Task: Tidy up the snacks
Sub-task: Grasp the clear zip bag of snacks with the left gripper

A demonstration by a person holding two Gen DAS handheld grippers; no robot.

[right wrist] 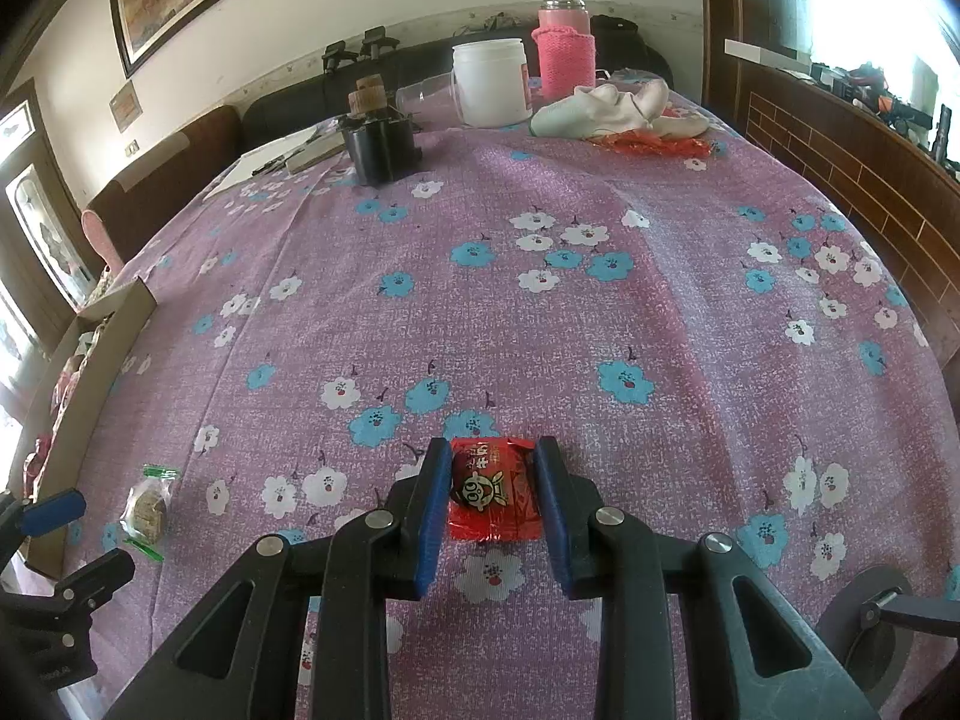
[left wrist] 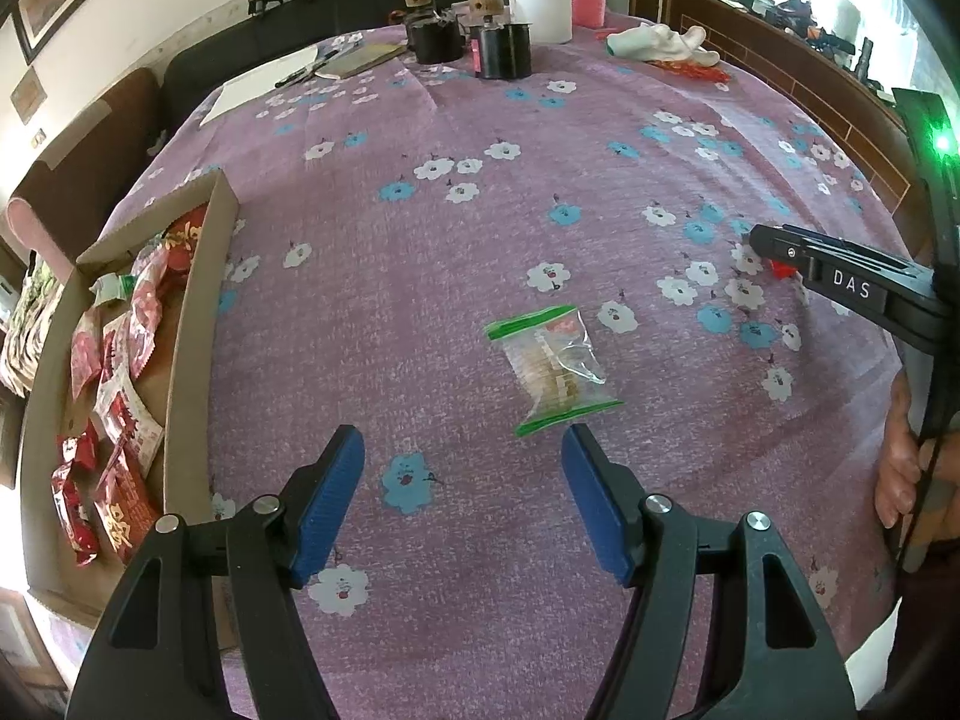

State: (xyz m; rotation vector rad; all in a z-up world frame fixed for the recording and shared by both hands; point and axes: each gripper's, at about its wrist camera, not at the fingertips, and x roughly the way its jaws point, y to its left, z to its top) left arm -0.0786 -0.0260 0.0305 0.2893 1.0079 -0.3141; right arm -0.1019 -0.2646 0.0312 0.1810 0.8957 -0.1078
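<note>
A clear snack packet with green ends (left wrist: 555, 367) lies on the purple flowered tablecloth, just ahead of my open, empty left gripper (left wrist: 462, 450); it also shows in the right wrist view (right wrist: 146, 510). My right gripper (right wrist: 493, 468) is shut on a red snack packet (right wrist: 493, 489), with both blue pads against its sides, low over the cloth. In the left wrist view the right gripper (left wrist: 780, 252) enters from the right with a bit of red at its tip. A cardboard box (left wrist: 198, 324) at the table's left edge holds several red and pink snack packets (left wrist: 126, 396).
At the far end stand a white jar (right wrist: 491, 83), a pink-sleeved flask (right wrist: 564, 48), black holders with cork-topped bottles (right wrist: 379, 138), a white cloth (right wrist: 612, 105), paper and a pen (left wrist: 282, 75). A wooden rail (right wrist: 840, 168) runs along the right side.
</note>
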